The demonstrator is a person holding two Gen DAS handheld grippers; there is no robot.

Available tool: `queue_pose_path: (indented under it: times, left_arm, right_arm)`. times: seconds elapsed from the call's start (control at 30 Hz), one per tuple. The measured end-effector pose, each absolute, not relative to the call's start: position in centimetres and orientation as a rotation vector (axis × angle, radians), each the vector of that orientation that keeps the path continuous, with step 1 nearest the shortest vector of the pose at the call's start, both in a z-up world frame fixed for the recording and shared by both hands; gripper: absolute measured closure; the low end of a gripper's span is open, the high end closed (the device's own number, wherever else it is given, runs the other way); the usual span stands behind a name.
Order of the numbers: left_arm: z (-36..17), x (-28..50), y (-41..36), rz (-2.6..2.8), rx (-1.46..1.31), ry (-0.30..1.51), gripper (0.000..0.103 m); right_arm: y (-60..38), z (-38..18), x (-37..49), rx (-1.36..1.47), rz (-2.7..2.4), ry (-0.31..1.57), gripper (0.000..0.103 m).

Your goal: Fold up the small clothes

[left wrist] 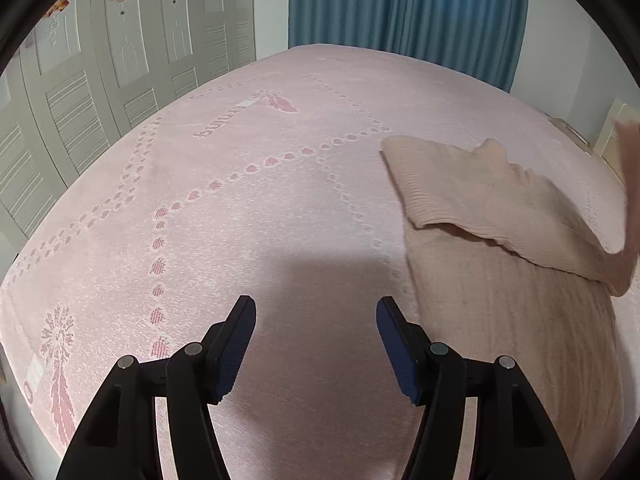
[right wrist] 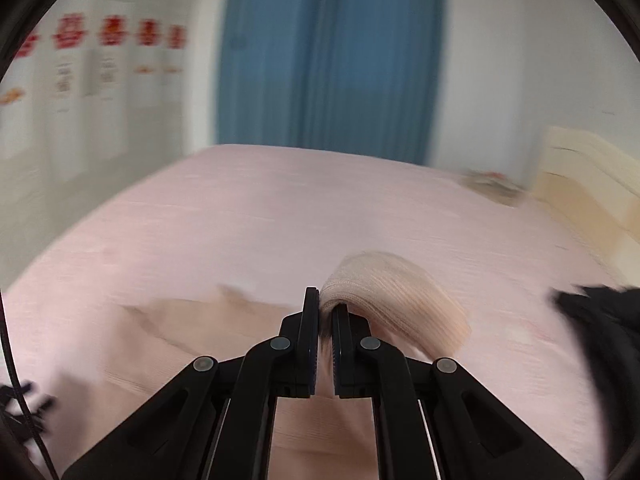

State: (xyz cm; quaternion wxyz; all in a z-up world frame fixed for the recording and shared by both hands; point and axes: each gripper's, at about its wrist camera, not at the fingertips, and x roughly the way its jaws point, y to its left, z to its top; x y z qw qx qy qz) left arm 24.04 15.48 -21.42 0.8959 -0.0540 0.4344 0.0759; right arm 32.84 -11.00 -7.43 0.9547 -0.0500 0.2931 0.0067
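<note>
A small beige-pink ribbed garment [left wrist: 500, 248] lies on the pink bed at the right of the left wrist view, its upper part folded over and lifted at the far right edge. My left gripper [left wrist: 316, 312] is open and empty, low over the bedspread to the left of the garment. In the blurred right wrist view my right gripper [right wrist: 325, 308] is shut on an edge of the garment [right wrist: 392, 296], which curls up and over the right finger; the rest of it [right wrist: 192, 340] lies flat below and to the left.
The pink bedspread [left wrist: 240, 200] with a feather and dot pattern covers the bed. White wardrobe doors [left wrist: 80, 92] stand at the left, a blue curtain [left wrist: 408, 4] behind. A dark item [right wrist: 600, 320] lies at the right; a cream headboard [right wrist: 580, 176] stands beyond.
</note>
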Motion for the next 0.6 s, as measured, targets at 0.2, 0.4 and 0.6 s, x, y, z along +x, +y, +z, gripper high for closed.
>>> queue_pose_path:
  times: [0.2, 0.4, 0.6]
  left_arm:
    - [-22.3, 25.1, 16.8, 0.134, -0.144, 0.914, 0.041]
    - [-22.6, 26.2, 15.8, 0.050, -0.165, 0.910, 0.039]
    - [-22.2, 28.9, 12.3, -0.119, -0.215, 0.889, 0.039]
  right_arm:
    - [0.4, -15.4, 35.7, -0.017, 0.267, 0.767, 0.090]
    - [-1.0, -20.0, 34.4, 0.008, 0.290, 0.855, 0.065]
    - [-10.3, -20.4, 29.6, 0.026, 0.119, 0.809, 0.045]
